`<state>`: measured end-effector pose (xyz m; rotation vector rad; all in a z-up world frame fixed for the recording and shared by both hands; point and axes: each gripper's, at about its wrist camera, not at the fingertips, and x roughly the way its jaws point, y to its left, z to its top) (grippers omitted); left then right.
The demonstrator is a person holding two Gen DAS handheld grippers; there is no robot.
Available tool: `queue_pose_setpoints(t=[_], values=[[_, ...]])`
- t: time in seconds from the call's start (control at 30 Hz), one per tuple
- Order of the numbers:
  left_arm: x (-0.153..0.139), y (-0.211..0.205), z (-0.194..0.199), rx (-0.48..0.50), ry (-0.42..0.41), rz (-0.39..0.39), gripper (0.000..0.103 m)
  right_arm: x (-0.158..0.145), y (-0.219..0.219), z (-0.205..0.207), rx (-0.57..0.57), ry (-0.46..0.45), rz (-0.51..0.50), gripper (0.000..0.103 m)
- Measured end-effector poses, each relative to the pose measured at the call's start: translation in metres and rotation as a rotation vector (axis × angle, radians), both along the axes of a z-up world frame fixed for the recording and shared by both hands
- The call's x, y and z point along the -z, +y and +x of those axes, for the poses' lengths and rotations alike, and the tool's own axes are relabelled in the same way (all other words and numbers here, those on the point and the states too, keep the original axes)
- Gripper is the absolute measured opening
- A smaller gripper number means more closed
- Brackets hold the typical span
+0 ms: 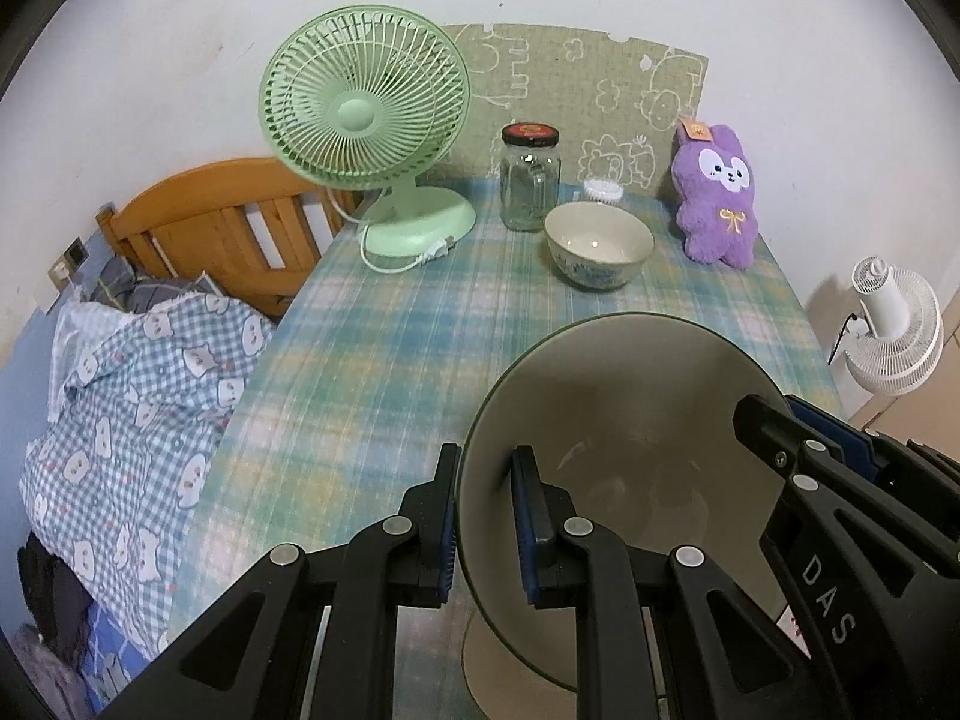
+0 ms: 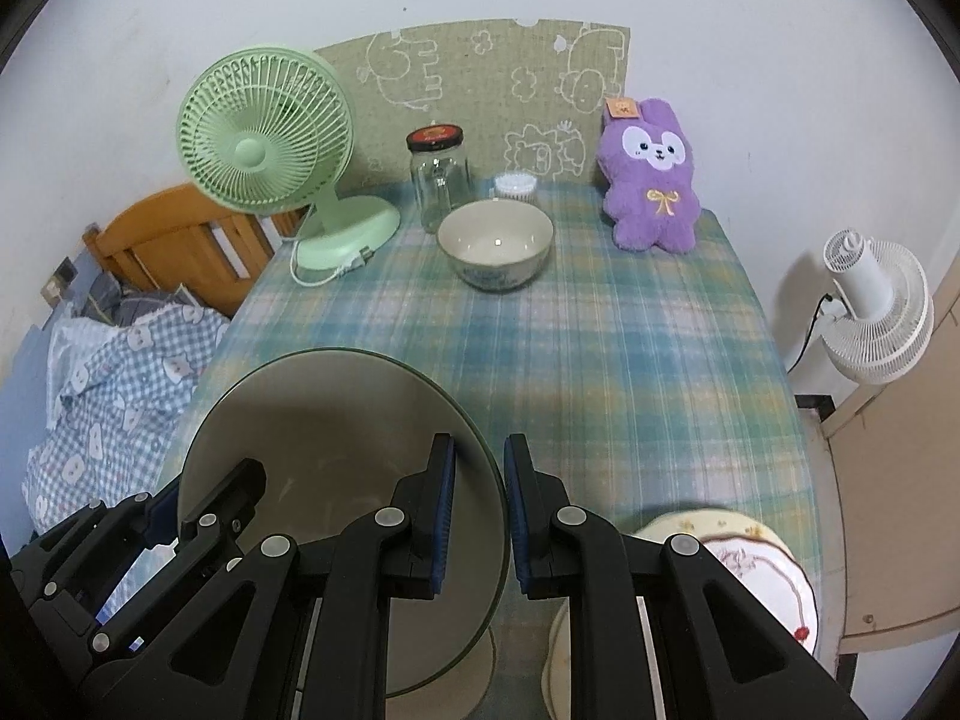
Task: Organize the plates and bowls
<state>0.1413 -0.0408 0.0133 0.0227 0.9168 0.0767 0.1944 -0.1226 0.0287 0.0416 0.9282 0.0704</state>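
**Both tools on one grey bowl at the near edge**

A large grey-beige ceramic bowl with a round foot (image 1: 630, 456) is tipped on its side at the near edge of the worktop (image 1: 384, 360), its opening towards the cameras. The left tool (image 1: 485, 519) is clenched on its left rim, one pad inside the wall and one outside. The right tool (image 2: 479, 513) grips the opposite rim in the same way, one finger within the bowl (image 2: 336, 480) and one without.

Just to the right at the near edge lies a cream plate with a red line pattern (image 2: 762, 564). Towards the far edge stands a smaller white bowl with blue flowers on its outside (image 1: 599, 243), upright. Behind it stand a clear glass jar with a black and red lid (image 1: 530, 180) and a small white ribbed dish (image 1: 603, 189). A pale green desk fan (image 1: 366, 114) occupies the far left corner, a purple plush rabbit (image 1: 717, 198) the far right.
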Motion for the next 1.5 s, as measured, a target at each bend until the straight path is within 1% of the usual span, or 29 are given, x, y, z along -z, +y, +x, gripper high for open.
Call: queue_pose_setpoints(t=[0.23,0.67,0.93,1.5], values=[[0.01,-0.001,-0.018,-0.015,0.011,-0.007,0.014,0.011,-0.002,-0.018,-0.019,0.009,-0.011,0.02],[0.04,0.007,-0.036,-0.042,0.07,-0.005,0.014,0.044,0.003,-0.033,-0.047,0.077,-0.013,0.02],[0.057,0.009,-0.042,-0.045,0.104,-0.008,0.014,0.062,0.004,-0.037,-0.05,0.119,-0.017,0.02],[0.079,0.014,-0.042,-0.019,0.161,-0.005,0.014,0.089,0.008,-0.038,-0.02,0.178,-0.014,0.019]])
